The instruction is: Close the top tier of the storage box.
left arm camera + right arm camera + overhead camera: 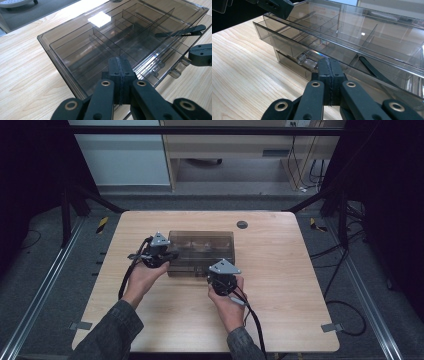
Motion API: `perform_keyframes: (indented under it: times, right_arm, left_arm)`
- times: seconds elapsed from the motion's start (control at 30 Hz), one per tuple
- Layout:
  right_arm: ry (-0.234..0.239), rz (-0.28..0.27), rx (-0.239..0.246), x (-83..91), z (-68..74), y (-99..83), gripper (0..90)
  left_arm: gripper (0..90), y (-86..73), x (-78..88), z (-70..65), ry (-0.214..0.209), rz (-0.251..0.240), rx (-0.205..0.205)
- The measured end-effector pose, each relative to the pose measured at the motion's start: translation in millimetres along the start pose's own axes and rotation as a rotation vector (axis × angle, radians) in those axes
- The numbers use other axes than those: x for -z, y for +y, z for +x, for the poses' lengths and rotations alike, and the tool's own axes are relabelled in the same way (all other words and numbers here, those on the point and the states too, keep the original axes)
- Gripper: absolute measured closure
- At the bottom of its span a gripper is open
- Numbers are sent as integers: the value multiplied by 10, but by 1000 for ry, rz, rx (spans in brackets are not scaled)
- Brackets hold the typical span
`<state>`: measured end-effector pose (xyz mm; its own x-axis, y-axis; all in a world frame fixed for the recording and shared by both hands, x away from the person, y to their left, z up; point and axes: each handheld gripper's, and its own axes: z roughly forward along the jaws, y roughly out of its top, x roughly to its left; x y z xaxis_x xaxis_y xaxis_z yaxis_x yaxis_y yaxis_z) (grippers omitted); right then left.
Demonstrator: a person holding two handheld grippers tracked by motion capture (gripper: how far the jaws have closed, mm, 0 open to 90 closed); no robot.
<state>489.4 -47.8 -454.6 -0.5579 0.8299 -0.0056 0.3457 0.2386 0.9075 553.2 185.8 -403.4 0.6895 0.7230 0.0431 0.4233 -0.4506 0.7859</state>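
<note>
Both pairs of fingers are pressed fully together, pad against pad, with nothing between them. The left gripper (167, 256) has its fingers (115, 72) at the left short end of the smoked transparent organiser box (201, 252), the tips over the box's rim as seen in the left gripper view. The right gripper (221, 279) has its fingers (324, 72) at the box's near long side, just beside a clear latch (307, 61) on that front wall; whether the tips touch the plastic cannot be told. The box lies flat near the middle of the surface (280, 290), its interior split by thin dividers (107, 41) into several compartments; an exact count cannot be made through the tinted walls. One slim black object (186, 31) lies in a compartment at the far end from the left gripper. One dark round grommet (242, 224) sits in the surface behind the box, well apart from it. Nothing stands between either gripper and the box. Count: two grippers, one box, one person's two hands.
</note>
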Motion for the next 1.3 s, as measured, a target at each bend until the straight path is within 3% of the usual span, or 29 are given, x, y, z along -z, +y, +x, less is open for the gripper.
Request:
perform_keyframes:
  times: [1.3]
  right_arm:
    - [-11,7,0,-71,-69,47,900]
  left_arm:
    - [895,4,-5,1,-4,-1,2]
